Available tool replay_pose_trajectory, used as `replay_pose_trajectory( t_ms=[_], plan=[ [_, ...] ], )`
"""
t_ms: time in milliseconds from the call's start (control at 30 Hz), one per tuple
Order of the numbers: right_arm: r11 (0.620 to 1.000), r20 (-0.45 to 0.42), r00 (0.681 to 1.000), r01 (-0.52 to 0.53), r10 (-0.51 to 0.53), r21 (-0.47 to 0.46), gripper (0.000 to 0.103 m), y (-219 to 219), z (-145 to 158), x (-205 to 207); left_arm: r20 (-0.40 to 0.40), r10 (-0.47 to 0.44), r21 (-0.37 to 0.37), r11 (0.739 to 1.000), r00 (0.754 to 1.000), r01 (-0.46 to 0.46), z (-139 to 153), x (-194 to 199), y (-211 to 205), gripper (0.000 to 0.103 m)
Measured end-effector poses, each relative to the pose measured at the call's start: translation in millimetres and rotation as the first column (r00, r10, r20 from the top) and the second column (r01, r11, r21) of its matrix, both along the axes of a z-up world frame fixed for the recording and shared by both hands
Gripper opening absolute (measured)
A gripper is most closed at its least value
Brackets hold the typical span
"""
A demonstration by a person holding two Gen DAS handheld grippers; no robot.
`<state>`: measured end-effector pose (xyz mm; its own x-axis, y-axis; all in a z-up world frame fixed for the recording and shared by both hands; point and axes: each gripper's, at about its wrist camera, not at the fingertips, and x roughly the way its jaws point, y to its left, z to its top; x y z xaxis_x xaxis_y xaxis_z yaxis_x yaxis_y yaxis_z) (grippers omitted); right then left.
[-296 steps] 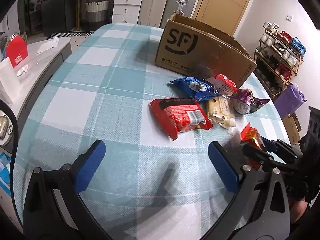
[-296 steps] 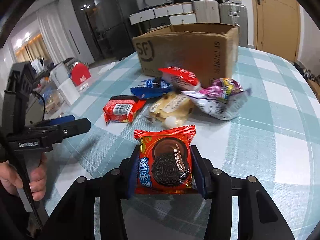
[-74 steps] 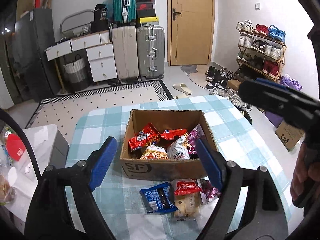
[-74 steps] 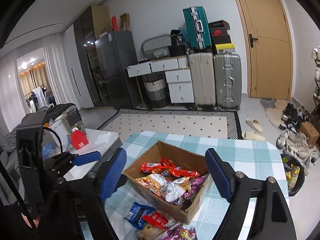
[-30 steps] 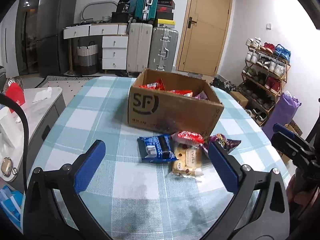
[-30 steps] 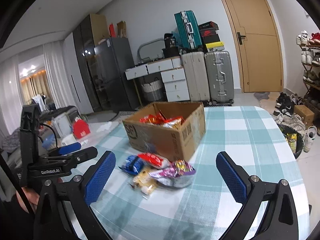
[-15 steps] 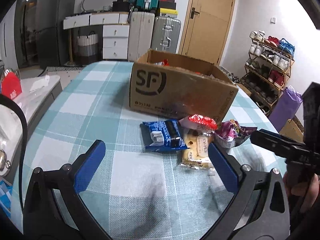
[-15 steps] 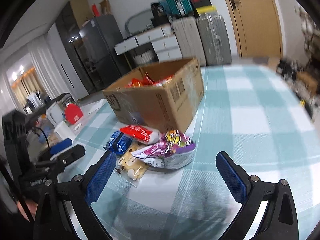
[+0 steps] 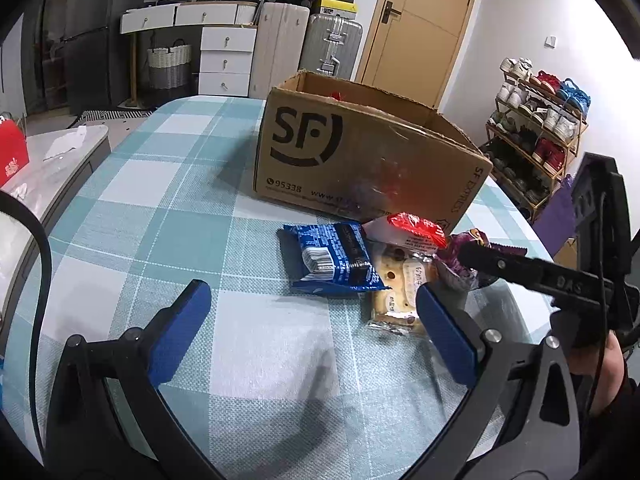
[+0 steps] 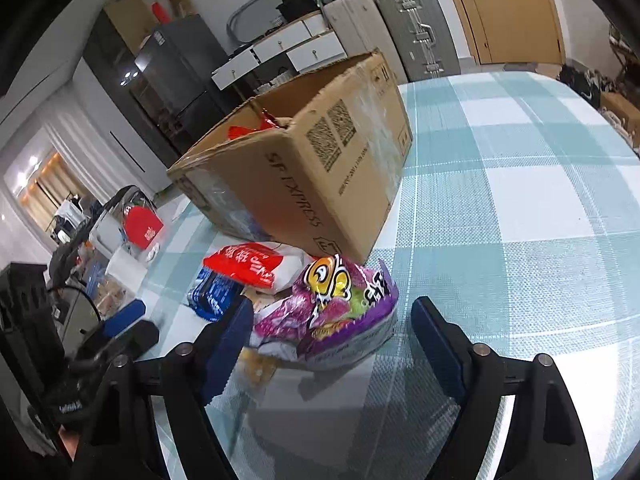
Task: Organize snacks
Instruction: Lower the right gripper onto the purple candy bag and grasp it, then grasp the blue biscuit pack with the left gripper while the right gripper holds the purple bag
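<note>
1. Blue pads of the left gripper [image 9: 308, 320] stood spread wide with nothing between them, over the checked tablecloth [image 9: 160, 216]. In the left wrist view the blue packet [image 9: 334, 258] lay at twelve o'clock from it, the biscuit pack [image 9: 400, 284] at one o'clock, and the cardboard box [image 9: 360, 160] beyond both.

2. Purple snack bag [image 10: 332, 312] lay on the cloth between the right gripper [image 10: 332, 332] pads in the right wrist view; its jaws were closing, the pads not yet pressing it. The red-and-white packet [image 10: 252, 266] sat at eleven o'clock, touching the bag.
</note>
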<state>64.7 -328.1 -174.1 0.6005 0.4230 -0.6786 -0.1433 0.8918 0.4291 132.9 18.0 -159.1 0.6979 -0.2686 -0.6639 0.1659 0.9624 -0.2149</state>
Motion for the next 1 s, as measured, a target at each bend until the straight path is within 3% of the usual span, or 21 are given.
replay_pose_trajectory(
  t_ms=[633, 1000],
  plan=[
    [1.000, -0.015, 1.000, -0.019, 0.019, 0.006, 0.053, 1, -9, 4, -0.015, 0.007, 0.010, 1.000, 1.000, -0.007, -6, -2, -1, 0.102],
    [0.999, 0.023, 1.000, -0.002, 0.001, 0.045, 0.050, -10, -5, -15, -0.045, 0.029, 0.011, 1.000, 0.999, -0.029, -4, -1, 3, 0.102]
  ],
)
